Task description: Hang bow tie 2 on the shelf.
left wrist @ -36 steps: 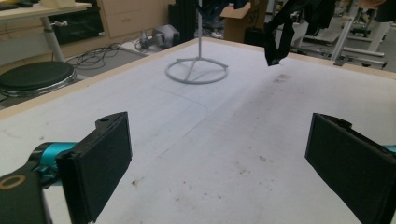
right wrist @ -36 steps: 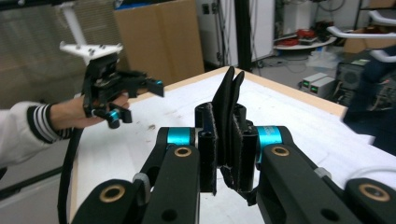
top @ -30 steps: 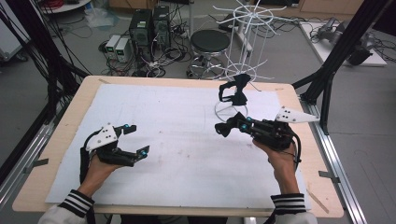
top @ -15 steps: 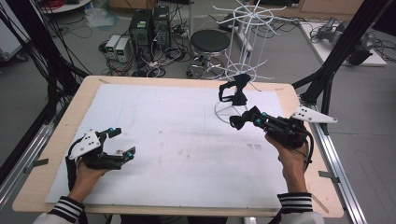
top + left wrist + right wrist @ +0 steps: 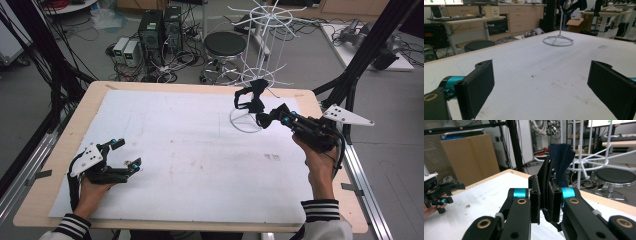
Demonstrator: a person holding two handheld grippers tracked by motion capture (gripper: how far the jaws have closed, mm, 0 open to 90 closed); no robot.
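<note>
A small white wire stand (image 5: 245,124) rises from the table's far right part, and a black bow tie (image 5: 254,96) hangs on it. My right gripper (image 5: 278,118) hovers just right of the stand, shut on a second black bow tie (image 5: 266,120). In the right gripper view that tie (image 5: 546,180) is a thin black strip pinched between the pads, with the hung tie (image 5: 562,157) behind it. My left gripper (image 5: 126,154) sits low over the table's front left, open and with nothing in it. Its wide-apart jaws (image 5: 544,85) point toward the stand's ring base (image 5: 557,41).
A white sheet (image 5: 190,150) covers the wooden table (image 5: 40,200). A tall white wire rack (image 5: 260,35), a round stool (image 5: 225,45) and computer boxes (image 5: 160,30) stand on the floor beyond the far edge. Black frame posts (image 5: 360,65) flank the right corner.
My right gripper has risen and moved toward the far right with the bow tie still in it. My left gripper has drifted left and lower toward the front-left corner, still open.
</note>
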